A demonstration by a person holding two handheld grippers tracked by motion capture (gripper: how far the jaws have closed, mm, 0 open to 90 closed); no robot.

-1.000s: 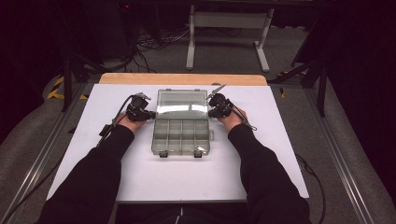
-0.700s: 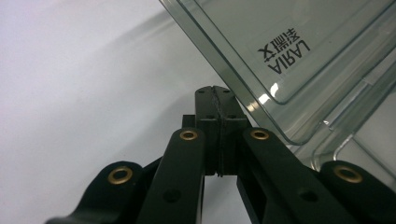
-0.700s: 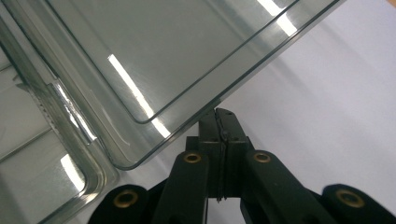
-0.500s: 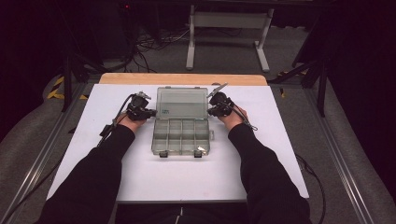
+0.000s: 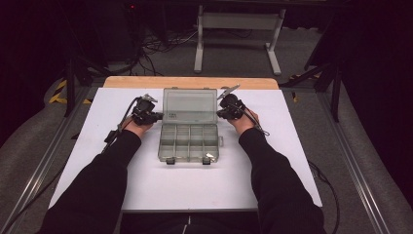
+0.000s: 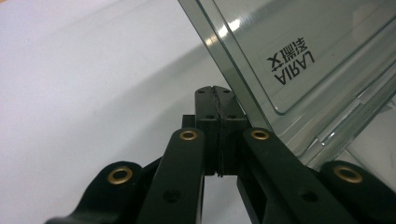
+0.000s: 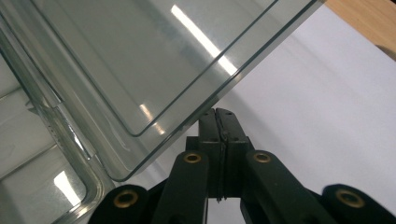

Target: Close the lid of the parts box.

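A clear plastic organiser box [image 5: 189, 141] with several compartments lies in the middle of the white table, its lid [image 5: 190, 105] swung open toward the far side. The lid [image 6: 299, 60] carries a printed label and fills the upper right of the left gripper view. My left gripper [image 5: 157, 117] sits at the lid's left edge, jaws shut with nothing between them [image 6: 216, 93]. My right gripper [image 5: 220, 113] sits at the lid's right edge, likewise shut and empty [image 7: 218, 114], just under the lid's edge [image 7: 154, 60].
The white table top [image 5: 146, 185] has a wooden strip [image 5: 190, 82] along its far edge. Beyond it stand a metal frame [image 5: 234, 34] and floor cables. Two dark latches [image 5: 170, 161] sit on the box's near side. Sleeved forearms reach in from below.
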